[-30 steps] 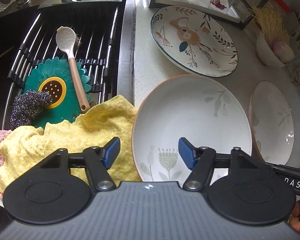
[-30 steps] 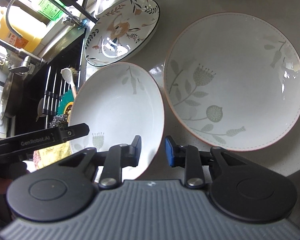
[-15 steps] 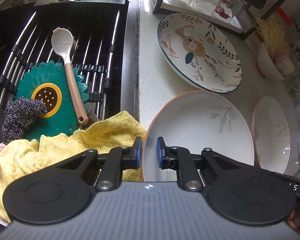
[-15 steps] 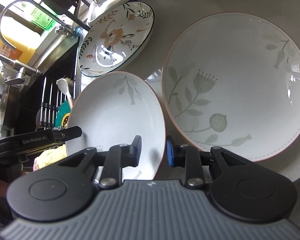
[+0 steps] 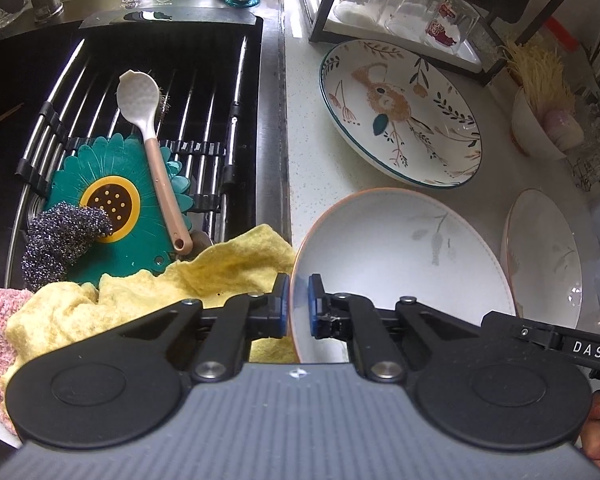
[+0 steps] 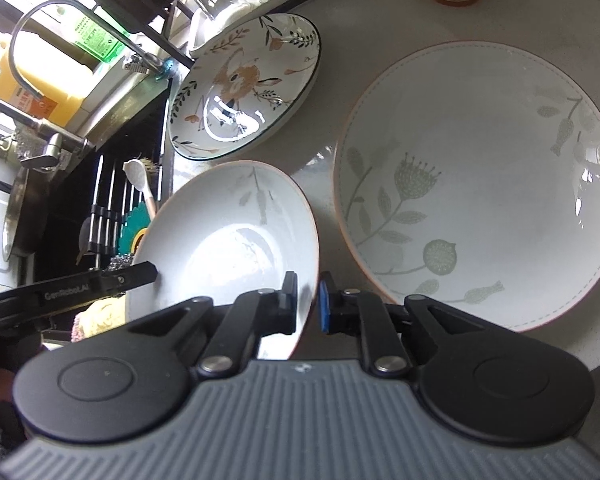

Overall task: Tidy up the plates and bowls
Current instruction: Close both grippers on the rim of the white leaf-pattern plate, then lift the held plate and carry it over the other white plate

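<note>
We hold the white bowl [image 5: 400, 264] by its rim with both tools: our left tool [image 5: 298, 304] clamps its sink-side edge, our right tool [image 6: 308, 304] the opposite edge. On the table, the bowl sits between the sink [image 5: 268, 120] and the leaf-patterned plate [image 6: 480, 184].

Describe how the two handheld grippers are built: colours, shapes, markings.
Both match: the left gripper and right gripper each have a ribbed grey body, two round black discs, black linkage arms with silver pivot pins, and blue pads on the fingers. White lettering runs along each gripper's side. No cables or sleeves show.
</note>
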Motion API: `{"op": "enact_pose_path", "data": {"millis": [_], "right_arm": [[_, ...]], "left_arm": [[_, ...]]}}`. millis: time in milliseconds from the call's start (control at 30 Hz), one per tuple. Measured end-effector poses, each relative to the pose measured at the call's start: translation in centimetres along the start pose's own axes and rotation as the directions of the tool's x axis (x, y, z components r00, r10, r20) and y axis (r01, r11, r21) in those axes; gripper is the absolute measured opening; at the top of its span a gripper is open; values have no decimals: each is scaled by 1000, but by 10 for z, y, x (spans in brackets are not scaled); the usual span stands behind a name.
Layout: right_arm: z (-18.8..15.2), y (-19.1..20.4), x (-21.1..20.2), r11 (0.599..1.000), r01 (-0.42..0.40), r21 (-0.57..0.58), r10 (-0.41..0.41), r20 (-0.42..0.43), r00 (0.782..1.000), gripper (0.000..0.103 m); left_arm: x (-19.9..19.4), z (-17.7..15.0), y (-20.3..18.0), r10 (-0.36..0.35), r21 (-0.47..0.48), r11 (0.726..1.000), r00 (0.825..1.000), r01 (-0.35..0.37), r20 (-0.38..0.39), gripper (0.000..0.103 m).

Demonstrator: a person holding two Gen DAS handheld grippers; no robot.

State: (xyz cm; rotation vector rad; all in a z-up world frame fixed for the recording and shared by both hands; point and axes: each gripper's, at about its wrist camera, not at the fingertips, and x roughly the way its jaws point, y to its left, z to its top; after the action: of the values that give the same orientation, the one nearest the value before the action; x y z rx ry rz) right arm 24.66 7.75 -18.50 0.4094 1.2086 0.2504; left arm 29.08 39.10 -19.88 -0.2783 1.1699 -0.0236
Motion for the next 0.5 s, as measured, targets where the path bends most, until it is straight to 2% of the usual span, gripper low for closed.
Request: {"op": "enact_pose_path", "data": {"millis": [300,500], "right_arm": [[8,12,-19,996,-68,-52,71,59,996,14],[18,12,-47,994,-87,-63,95,137,986,14]], "left_arm": [[-34,2,0,-6,-15,1000,996,7,87,10],[-57,1,-14,-37,-8,999,990,38,139,10]]}}
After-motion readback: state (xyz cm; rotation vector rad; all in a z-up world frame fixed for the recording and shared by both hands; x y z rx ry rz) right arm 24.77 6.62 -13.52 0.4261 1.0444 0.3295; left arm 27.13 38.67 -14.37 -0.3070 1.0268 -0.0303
